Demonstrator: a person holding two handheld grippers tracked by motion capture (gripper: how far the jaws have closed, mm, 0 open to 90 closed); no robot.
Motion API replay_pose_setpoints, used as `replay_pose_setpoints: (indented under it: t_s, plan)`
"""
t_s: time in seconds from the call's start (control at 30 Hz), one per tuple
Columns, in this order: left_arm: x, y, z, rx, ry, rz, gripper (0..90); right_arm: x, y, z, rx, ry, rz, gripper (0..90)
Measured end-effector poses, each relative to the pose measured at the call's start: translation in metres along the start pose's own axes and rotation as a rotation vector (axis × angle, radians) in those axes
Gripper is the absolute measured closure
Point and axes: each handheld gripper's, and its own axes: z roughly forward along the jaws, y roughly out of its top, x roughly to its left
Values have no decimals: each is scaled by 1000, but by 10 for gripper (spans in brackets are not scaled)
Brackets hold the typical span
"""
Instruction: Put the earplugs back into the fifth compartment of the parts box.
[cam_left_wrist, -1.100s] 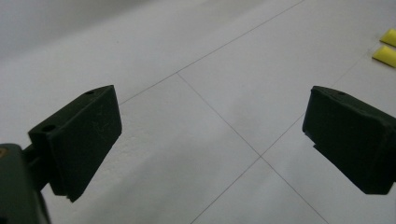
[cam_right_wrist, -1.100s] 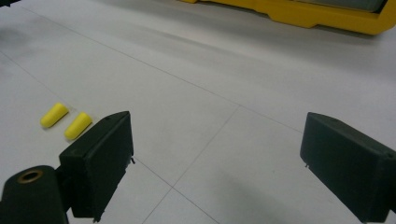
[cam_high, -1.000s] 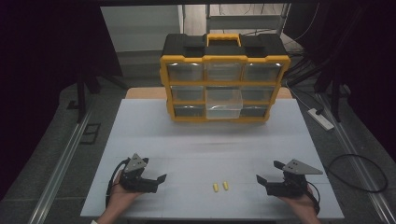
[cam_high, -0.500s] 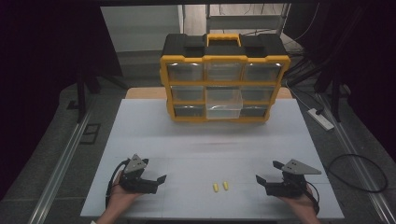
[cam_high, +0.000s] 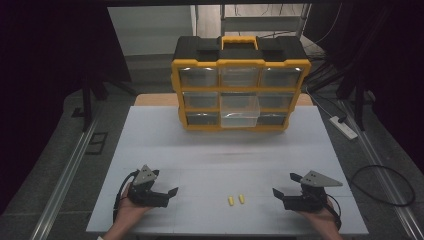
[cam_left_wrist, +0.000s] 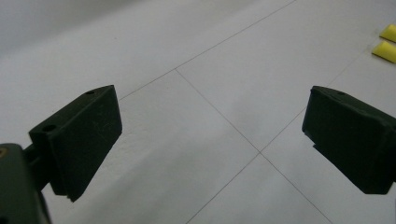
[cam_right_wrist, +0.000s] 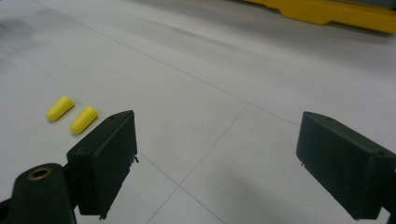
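Note:
Two small yellow earplugs (cam_high: 235, 199) lie side by side near the front middle of the white table (cam_high: 225, 160); they appear as earplugs (cam_right_wrist: 72, 114) in the right gripper view and at the upper right as earplugs (cam_left_wrist: 385, 44) in the left gripper view. My left gripper (cam_high: 172, 192) rests at the front left, open, nothing between its jaws. My right gripper (cam_high: 276, 193) rests at the front right, open and empty too. Both point toward the earplugs from either side, well apart from them. A yellow and black drawer organizer (cam_high: 240, 85) stands at the back, its lower middle drawer (cam_high: 240, 116) pulled out.
A power strip (cam_high: 343, 126) lies on the floor to the right of the table, with a cable loop (cam_high: 385, 185) nearer me. A metal rail (cam_high: 65, 175) runs along the floor on the left. The organizer's yellow base (cam_right_wrist: 327, 11) shows far off in the right gripper view.

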Motion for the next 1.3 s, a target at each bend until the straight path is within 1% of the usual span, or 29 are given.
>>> replay_pose_setpoints:
  t_s: [0.03,0.17,0.23,0.3,0.33,0.37,0.4,0.53,0.6,0.73,0.8,0.87,0.97,1.13,1.27,1.3]
  plan:
    - [0,0,0,0,-2,2,47,2,1,2,13,10,-8,131]
    - [0,0,0,-1,-3,8,47,6,3,4,22,28,-20,131]
    - [0,0,0,-2,-2,6,47,8,4,5,23,35,-16,131]
    - [0,0,0,-1,-2,6,47,11,7,6,20,62,-4,131]
    - [0,0,0,0,-2,6,47,13,9,7,22,74,-5,131]
    - [0,0,0,1,0,7,47,19,13,11,31,87,-19,130]
    - [0,0,0,1,0,7,47,19,13,11,31,87,-19,130]
    - [0,0,0,-1,2,3,47,32,20,19,71,107,-75,131]
    - [0,0,0,-6,4,2,47,35,21,22,77,109,-90,133]
    - [0,0,-1,-3,9,3,47,41,25,28,96,129,-109,139]
    - [0,0,-1,-2,10,5,47,43,28,31,104,141,-109,145]
    - [0,0,0,-2,10,5,48,45,30,34,111,144,-103,147]
    - [0,0,0,1,11,3,48,48,34,37,130,158,-106,173]
    - [0,0,0,7,17,2,48,57,37,47,168,181,-140,191]
    - [0,0,1,11,20,3,49,64,38,53,190,188,-171,205]
    - [0,0,1,11,20,3,49,65,38,54,195,189,-172,206]
